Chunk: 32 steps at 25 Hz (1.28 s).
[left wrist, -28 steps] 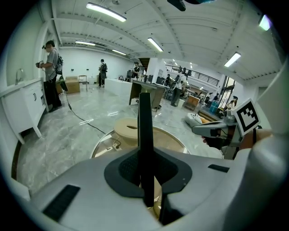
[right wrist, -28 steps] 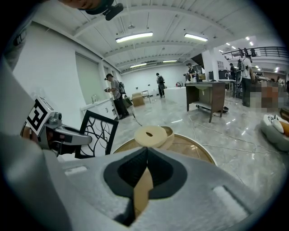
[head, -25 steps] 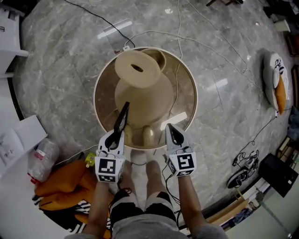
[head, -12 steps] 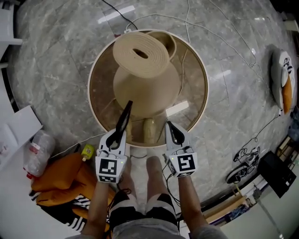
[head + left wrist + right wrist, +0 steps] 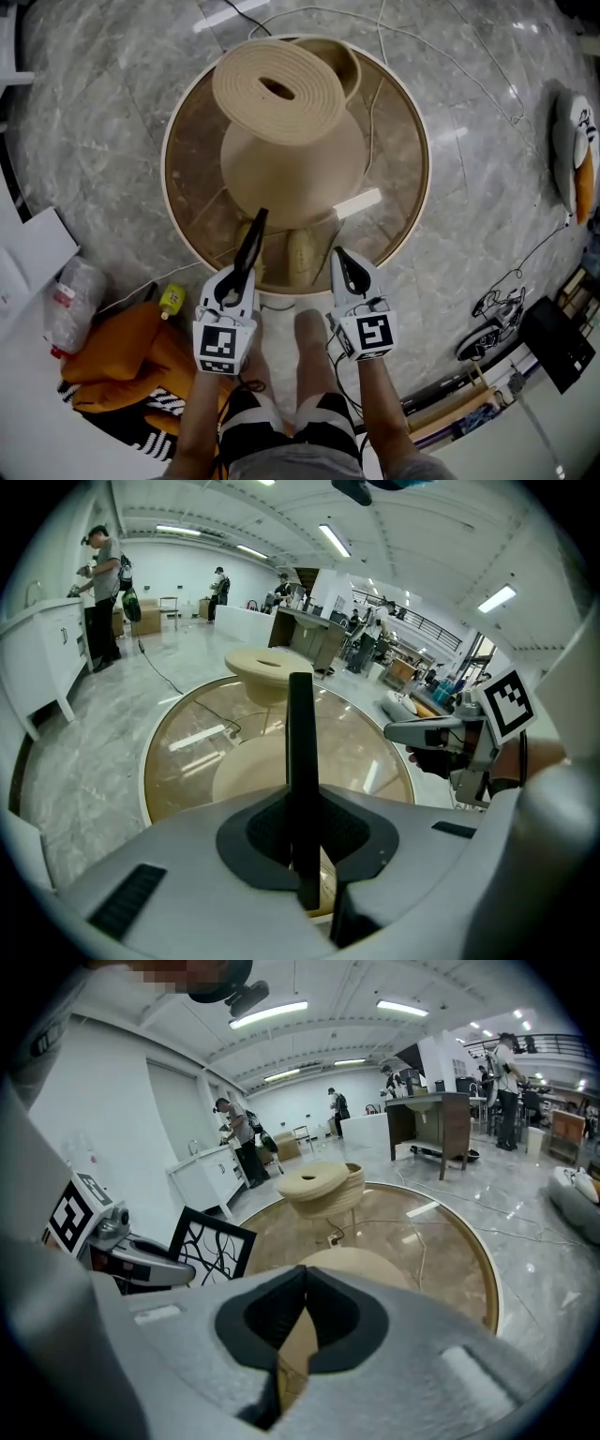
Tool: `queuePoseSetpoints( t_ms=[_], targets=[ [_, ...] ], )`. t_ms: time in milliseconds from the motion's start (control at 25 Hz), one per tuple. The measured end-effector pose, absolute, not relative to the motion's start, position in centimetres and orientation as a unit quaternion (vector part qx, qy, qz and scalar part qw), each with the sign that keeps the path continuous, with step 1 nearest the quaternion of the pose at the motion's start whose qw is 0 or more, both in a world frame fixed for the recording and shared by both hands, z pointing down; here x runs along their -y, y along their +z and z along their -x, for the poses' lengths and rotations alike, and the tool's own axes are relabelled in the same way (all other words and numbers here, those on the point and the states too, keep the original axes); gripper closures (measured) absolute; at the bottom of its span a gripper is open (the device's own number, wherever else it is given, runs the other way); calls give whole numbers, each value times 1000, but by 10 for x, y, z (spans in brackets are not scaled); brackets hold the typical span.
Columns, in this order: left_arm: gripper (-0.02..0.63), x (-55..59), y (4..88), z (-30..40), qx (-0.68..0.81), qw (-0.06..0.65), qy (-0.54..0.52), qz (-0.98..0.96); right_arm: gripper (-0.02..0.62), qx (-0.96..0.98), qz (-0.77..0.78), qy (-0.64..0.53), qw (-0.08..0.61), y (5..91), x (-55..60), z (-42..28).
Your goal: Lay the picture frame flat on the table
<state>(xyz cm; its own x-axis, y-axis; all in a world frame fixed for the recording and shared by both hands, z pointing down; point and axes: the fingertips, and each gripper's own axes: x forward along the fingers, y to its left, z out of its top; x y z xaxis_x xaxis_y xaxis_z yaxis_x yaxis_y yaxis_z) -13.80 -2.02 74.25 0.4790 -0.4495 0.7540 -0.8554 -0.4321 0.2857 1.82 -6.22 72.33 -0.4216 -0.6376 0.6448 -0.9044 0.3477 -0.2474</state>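
The picture frame (image 5: 250, 246) is black and stands upright, edge-on in the head view, over the near rim of the round glass table (image 5: 417, 131). My left gripper (image 5: 236, 277) is shut on its lower edge. In the left gripper view the frame (image 5: 301, 761) rises as a thin black bar between the jaws of the left gripper (image 5: 306, 860). The right gripper view shows the frame's (image 5: 212, 1243) white face with a black branch pattern. My right gripper (image 5: 348, 270) hangs beside it to the right, apart from it, shut and holding nothing (image 5: 302, 1277).
A beige round-topped piece (image 5: 279, 89) rises at the table's far side above the beige pedestal (image 5: 295, 178). A white cable (image 5: 375, 89) crosses the glass. On the floor lie orange clothing (image 5: 122, 361), a plastic bottle (image 5: 73, 314), shoes (image 5: 487, 336) and cords. People stand far off (image 5: 101, 583).
The head view has shifted so the table sits larger and lower in the picture. Both grippers hold their places at the near rim, the frame still upright in the left one.
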Motion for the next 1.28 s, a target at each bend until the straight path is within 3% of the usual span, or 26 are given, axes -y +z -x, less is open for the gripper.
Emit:
queuePoseSetpoints(
  t_ms=[1280],
  targets=[
    [555,74,769,134,429,369,258,-783,597,779,-470,347,228,764,68,-9]
  ],
)
